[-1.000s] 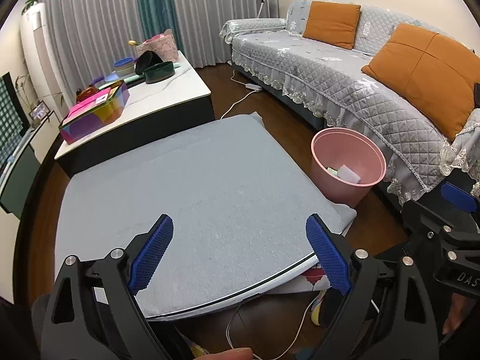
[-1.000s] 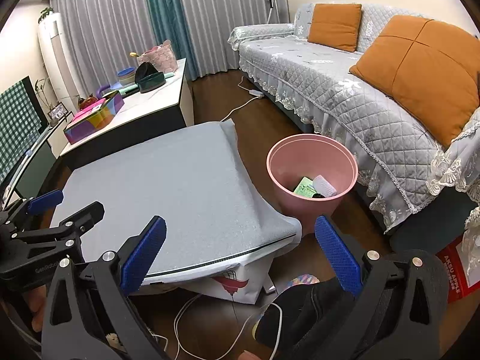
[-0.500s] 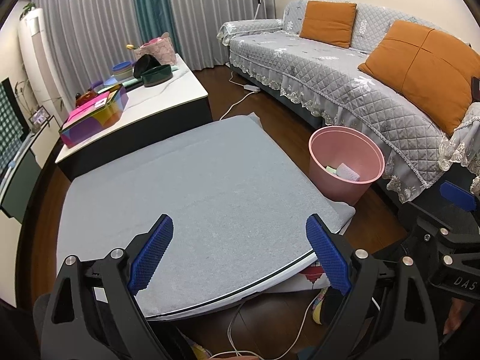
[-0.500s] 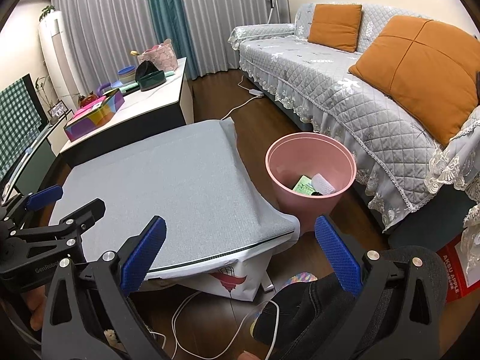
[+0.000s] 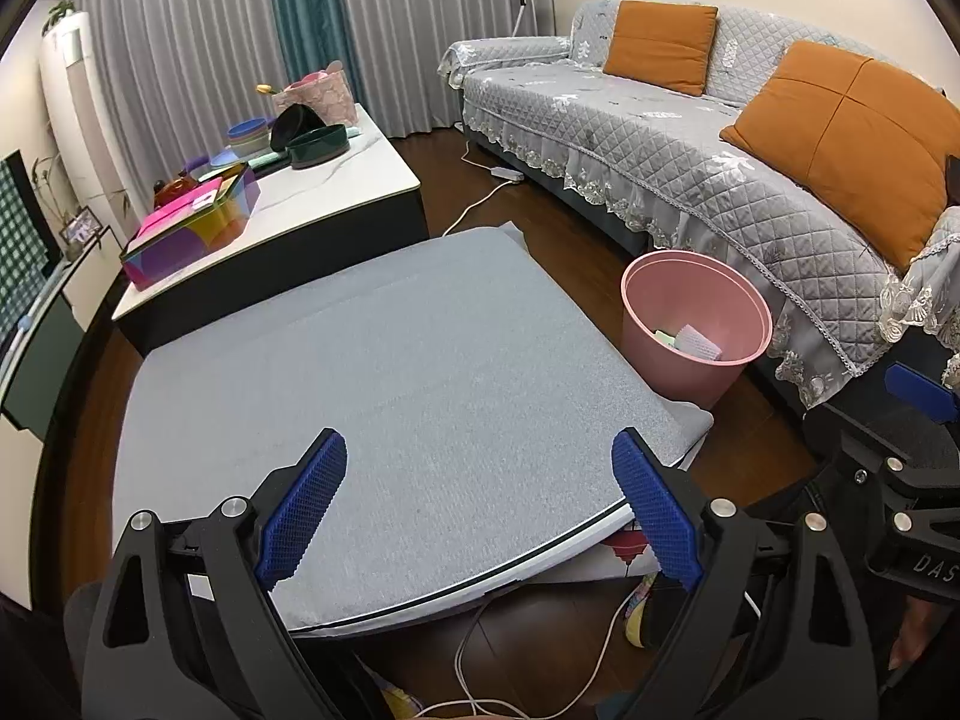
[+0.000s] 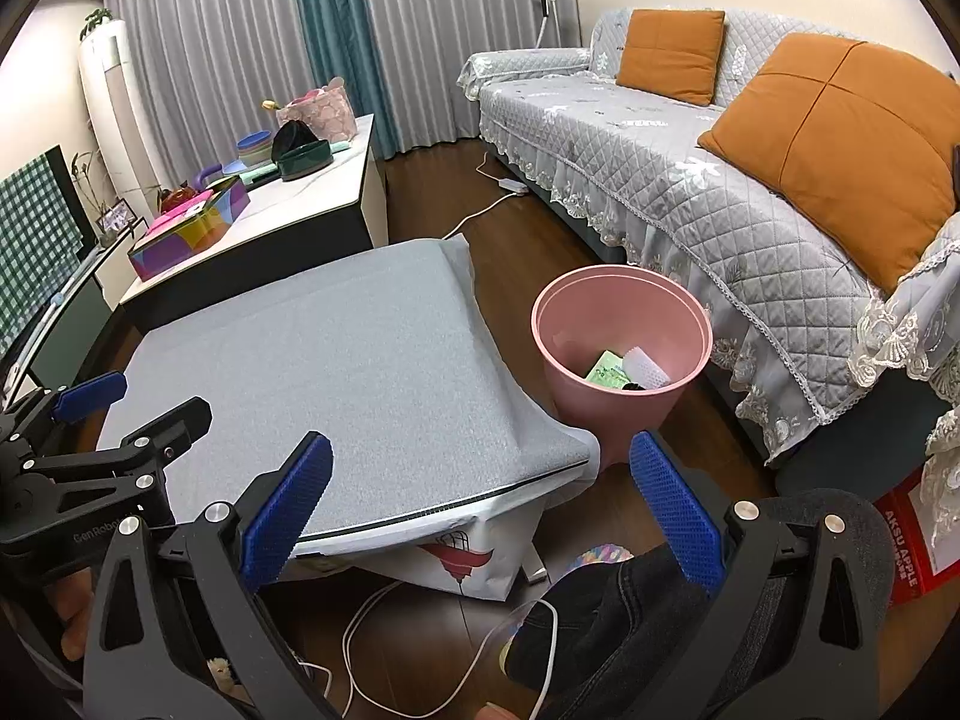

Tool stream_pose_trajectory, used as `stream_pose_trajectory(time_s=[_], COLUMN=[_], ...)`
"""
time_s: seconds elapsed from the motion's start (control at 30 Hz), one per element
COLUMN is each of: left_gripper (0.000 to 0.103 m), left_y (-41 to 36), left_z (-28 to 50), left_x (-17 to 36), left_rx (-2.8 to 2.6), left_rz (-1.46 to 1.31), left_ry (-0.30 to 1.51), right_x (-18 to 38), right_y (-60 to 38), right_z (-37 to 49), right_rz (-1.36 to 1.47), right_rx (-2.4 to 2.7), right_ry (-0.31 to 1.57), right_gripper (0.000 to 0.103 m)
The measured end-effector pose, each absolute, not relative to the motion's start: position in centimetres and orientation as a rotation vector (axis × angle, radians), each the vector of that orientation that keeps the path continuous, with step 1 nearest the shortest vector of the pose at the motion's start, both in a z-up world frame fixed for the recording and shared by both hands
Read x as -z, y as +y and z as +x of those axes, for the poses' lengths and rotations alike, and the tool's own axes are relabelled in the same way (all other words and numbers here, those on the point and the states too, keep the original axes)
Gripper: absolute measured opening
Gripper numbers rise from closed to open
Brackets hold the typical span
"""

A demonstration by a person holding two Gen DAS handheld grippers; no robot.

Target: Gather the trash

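Note:
A pink trash bin (image 5: 696,324) (image 6: 621,339) stands on the wood floor between the grey-covered low table (image 5: 384,396) (image 6: 336,372) and the sofa. Inside it lie a green packet (image 6: 606,372) and a white netted wrapper (image 6: 645,367) (image 5: 699,343). My left gripper (image 5: 480,510) hangs open over the table's near edge with nothing between its blue pads. My right gripper (image 6: 480,516) is also open and empty, above the table's near right corner, with the bin ahead and slightly right. No loose trash shows on the table top.
A grey quilted sofa (image 6: 690,180) with orange cushions (image 6: 840,120) runs along the right. A white coffee table (image 5: 312,198) behind holds a colourful box (image 5: 192,234), bowls and a basket. White cables (image 6: 384,648) trail on the floor below. A red carton (image 6: 912,546) sits at right.
Both grippers have drawn back and risen a little, so the table and bin look slightly smaller and lower. Both stay open and empty. Nothing in the bin has shifted.

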State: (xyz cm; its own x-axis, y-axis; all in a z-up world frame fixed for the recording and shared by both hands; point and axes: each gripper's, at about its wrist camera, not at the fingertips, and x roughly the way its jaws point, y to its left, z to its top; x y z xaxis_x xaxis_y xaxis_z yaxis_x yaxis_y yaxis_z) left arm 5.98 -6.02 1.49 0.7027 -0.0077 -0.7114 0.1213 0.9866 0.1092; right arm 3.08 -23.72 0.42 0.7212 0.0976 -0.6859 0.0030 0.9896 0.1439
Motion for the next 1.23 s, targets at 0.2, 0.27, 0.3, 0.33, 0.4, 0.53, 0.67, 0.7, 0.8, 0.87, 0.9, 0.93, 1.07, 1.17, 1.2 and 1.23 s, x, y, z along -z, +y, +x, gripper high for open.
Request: stream_pose_trajectory(time_s=[0.2,0.27,0.3,0.33,0.4,0.53,0.67,0.7,0.8,0.87,0.9,0.93,1.07,1.17,1.2,1.23], left_gripper=[0.087,0.087,0.087,0.087,0.087,0.087,0.087,0.087,0.087,0.087,0.087,0.087,0.087,0.087,0.087,0.087], left_y=[-6.00,-5.96,-5.93,-5.92,-6.02,-6.01,-6.10,-6.03,-5.85,-5.95,-5.90,-5.95,-6.10,-6.01,-6.03,-6.03], left_z=[5.98,5.98,5.99,5.98,5.92,5.73,5.72,5.64,5.63,5.72,5.70,5.72,5.81,5.84,5.87,5.88], left_x=[-1.49,-1.50,-1.50,-1.50,-1.45,-1.33,-1.29,-1.29,-1.37,-1.38,-1.36,-1.39,-1.40,-1.37,-1.33,-1.31], left_rx=[0.072,0.072,0.073,0.073,0.070,0.064,0.059,0.058,0.060,0.057,0.056,0.058,0.061,0.066,0.066,0.069], left_rz=[0.154,0.153,0.154,0.154,0.155,0.158,0.156,0.156,0.148,0.146,0.145,0.143,0.136,0.127,0.126,0.125], left_ry=[0.789,0.789,0.789,0.789,0.791,0.790,0.790,0.789,0.783,0.783,0.783,0.784,0.791,0.796,0.798,0.800], right_x=[-0.41,-0.43,-0.44,-0.42,-0.41,-0.41,-0.39,-0.38,-0.38,-0.38,-0.33,-0.33,-0.34,-0.27,-0.26,-0.25], right_y=[-23.74,-23.72,-23.76,-23.74,-23.71,-23.62,-23.65,-23.65,-23.65,-23.67,-23.74,-23.67,-23.69,-23.82,-23.87,-23.90], right_z=[3.07,3.04,3.00,3.03,3.04,3.02,2.96,3.00,2.98,2.95,2.92,2.94,2.87,2.88,2.88,2.92], right_rz=[0.139,0.139,0.138,0.138,0.139,0.139,0.139,0.138,0.137,0.137,0.136,0.137,0.135,0.131,0.130,0.129], right_rx=[-0.053,-0.051,-0.051,-0.052,-0.054,-0.052,-0.050,-0.051,-0.052,-0.053,-0.054,-0.053,-0.055,-0.060,-0.062,-0.064], right_ry=[0.764,0.763,0.762,0.762,0.763,0.763,0.764,0.764,0.764,0.765,0.765,0.765,0.761,0.760,0.760,0.761], right_gripper=[0.098,0.098,0.098,0.098,0.098,0.098,0.098,0.098,0.098,0.098,0.098,0.098,0.098,0.098,0.098,0.098])
